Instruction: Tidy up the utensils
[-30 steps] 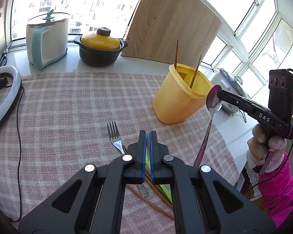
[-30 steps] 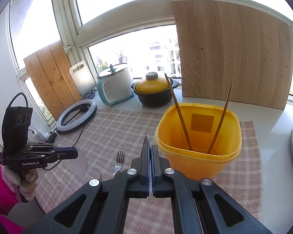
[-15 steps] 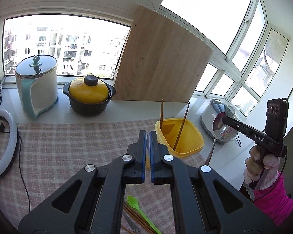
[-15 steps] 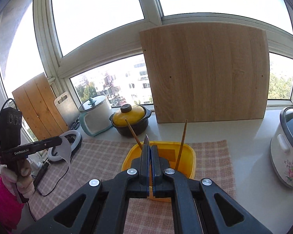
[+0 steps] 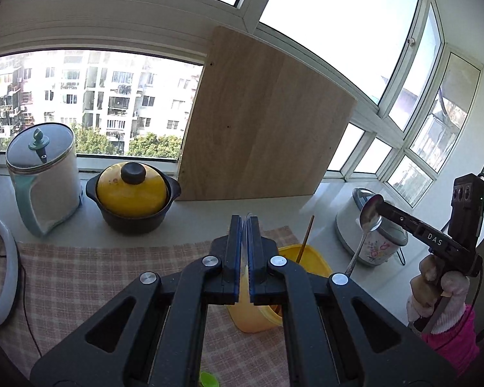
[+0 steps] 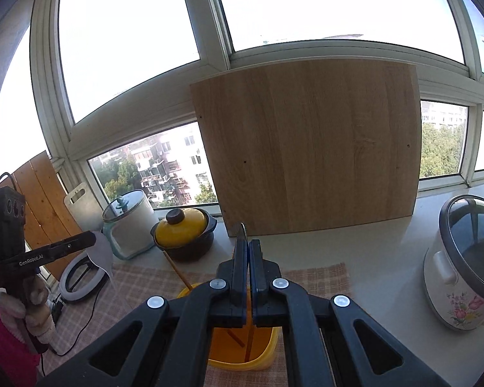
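Two handheld grippers are up off the table, each in a gloved hand with a pink sleeve. The left gripper [image 5: 245, 222] has its tongs pressed together on a thin pale utensil [image 6: 100, 253], whose see-through blade sticks out past the fingertips; what kind of utensil it is I cannot tell. The right gripper [image 6: 248, 245] is likewise clamped, on a metal spoon [image 5: 370, 213], gripped at the bowl with the handle hanging down and slanting toward the table.

Below and between them sits the yellow tub [image 5: 316, 261] on the checked cloth [image 5: 80, 274], with wooden chopsticks [image 6: 177, 267] leaning inside it, their ends poking above the rim. From the right gripper's own view the tub lies directly under its fingers. A green spoon [image 5: 206, 380] lies on the cloth close under the left gripper, only its tip showing.

Along the windowsill behind stand a white lidded jug [image 5: 45, 177], a dark pot with a yellow lid [image 5: 132, 190] and a large wooden board [image 5: 261, 122] leaning on the window. A flowered rice cooker [image 6: 461, 258] stands off the cloth to the right, and a ring light [image 6: 80, 277] lies at the left edge
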Tool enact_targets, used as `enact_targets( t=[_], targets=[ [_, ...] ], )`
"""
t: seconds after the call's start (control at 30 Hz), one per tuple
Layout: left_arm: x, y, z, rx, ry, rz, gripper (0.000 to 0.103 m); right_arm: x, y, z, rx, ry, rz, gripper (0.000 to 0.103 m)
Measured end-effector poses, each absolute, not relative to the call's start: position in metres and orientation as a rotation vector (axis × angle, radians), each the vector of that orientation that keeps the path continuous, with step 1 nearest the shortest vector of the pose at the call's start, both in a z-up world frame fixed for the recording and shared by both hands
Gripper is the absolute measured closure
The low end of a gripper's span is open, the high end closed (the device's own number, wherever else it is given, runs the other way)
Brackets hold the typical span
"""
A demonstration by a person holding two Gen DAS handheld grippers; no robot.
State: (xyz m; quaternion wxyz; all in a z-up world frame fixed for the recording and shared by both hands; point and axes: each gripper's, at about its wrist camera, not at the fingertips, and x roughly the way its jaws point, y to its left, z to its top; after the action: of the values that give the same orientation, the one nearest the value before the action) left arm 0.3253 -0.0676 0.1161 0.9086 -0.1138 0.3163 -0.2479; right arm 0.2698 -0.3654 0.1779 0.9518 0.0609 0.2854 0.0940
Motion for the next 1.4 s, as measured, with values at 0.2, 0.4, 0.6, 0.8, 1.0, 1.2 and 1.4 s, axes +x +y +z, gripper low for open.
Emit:
enact_targets(
  t=[0.2,0.4,0.6,0.8,1.0,1.2,1.4],
  targets=[
    [0.343,-0.085,0.104,-0.210,0.671,-0.489,0.102,0.285,-0.367,0.168,0.127,0.597,0.155,0.103],
    [0.346,-0.102,0.090,-0.172,0.691,-0.493,0.102,0.291,-0.367,0.147,0.143,0.634,0.146,0.103],
    [0.342,-0.109,0.079,-0.169,0.709,-0.507,0.102,0.289,-0.366,0.129,0.152,0.666,0.150,0.103],
    [0.334,-0.115,0.070,-0.165,0.729,-0.519,0.102,0.285,-0.365,0.112,0.160,0.698,0.153,0.103],
    [0.327,-0.123,0.060,-0.154,0.756,-0.533,0.102,0.282,-0.362,0.096,0.164,0.732,0.158,0.103],
    [0.325,-0.132,0.051,-0.153,0.789,-0.545,0.102,0.280,-0.355,0.087,0.147,0.756,0.167,0.102],
    [0.323,-0.137,0.047,-0.155,0.803,-0.567,0.102,0.277,-0.351,0.081,0.134,0.771,0.167,0.101]
  ],
)
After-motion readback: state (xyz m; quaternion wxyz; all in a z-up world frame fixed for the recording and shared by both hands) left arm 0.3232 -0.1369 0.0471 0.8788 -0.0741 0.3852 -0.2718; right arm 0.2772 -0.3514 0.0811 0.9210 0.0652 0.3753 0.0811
